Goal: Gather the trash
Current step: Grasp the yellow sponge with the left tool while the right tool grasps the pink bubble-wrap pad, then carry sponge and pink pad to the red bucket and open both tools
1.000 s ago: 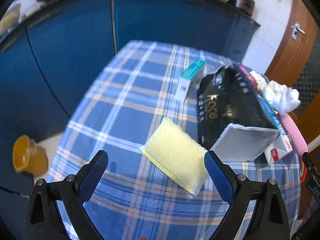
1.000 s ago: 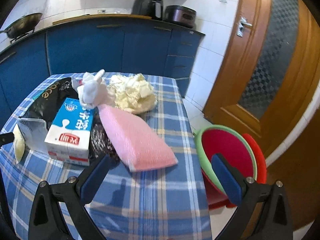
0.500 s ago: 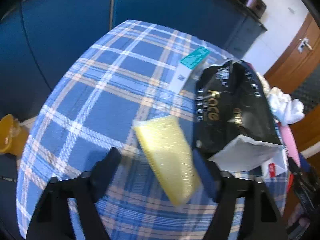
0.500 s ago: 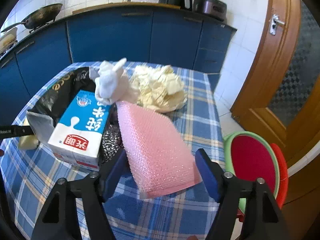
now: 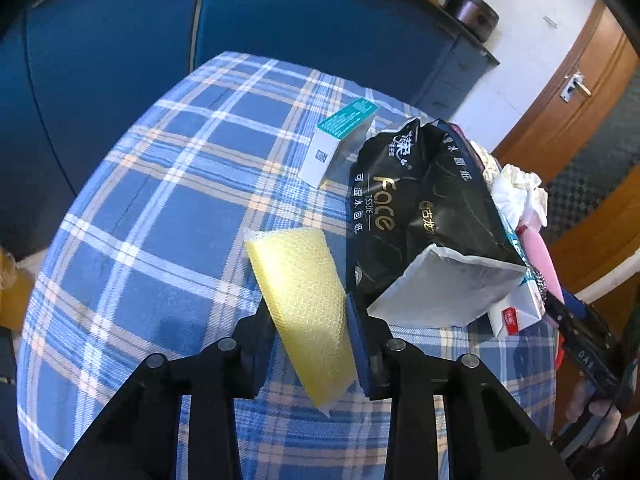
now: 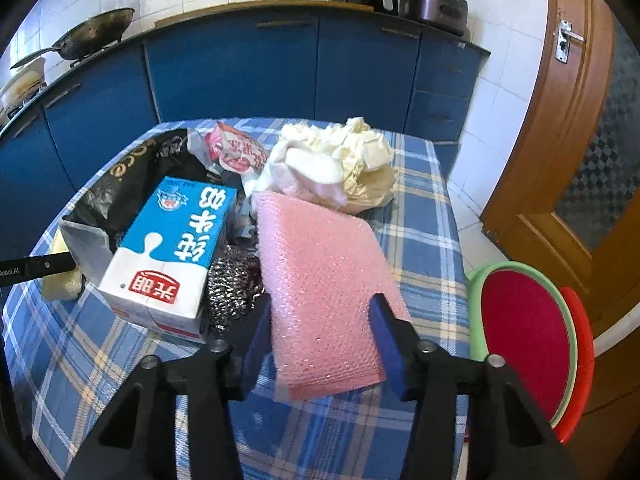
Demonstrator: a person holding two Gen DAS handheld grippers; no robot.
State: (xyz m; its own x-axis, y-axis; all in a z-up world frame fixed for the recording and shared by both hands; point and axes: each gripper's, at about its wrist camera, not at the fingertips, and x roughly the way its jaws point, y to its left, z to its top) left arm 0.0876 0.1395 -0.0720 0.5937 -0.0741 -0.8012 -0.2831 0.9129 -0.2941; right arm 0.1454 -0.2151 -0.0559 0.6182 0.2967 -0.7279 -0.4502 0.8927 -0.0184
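Note:
My left gripper [image 5: 310, 320] is shut on a yellow sponge [image 5: 300, 280] that lies on the blue checked tablecloth [image 5: 160, 220]. My right gripper [image 6: 320, 324] is shut on a pink sponge [image 6: 320, 280] resting against the trash pile. The pile holds a blue-and-white milk carton [image 6: 176, 248], a black tissue pack [image 5: 408, 216], a steel scourer [image 6: 232, 284], a crumpled white bag [image 6: 340, 164] and a pink wrapper [image 6: 236, 148]. A small teal-topped box [image 5: 340, 136] lies beside the tissue pack.
Stacked red and green basins [image 6: 528, 348] stand below the table's right edge. Blue cabinets [image 6: 280, 68] run along the back. A wooden door [image 6: 580, 120] is at the right. A wok [image 6: 92, 36] sits on the counter.
Both grippers moved forward and closed. The left one now clamps the yellow sponge, the right one clamps the pink sponge. Both were open a second ago.

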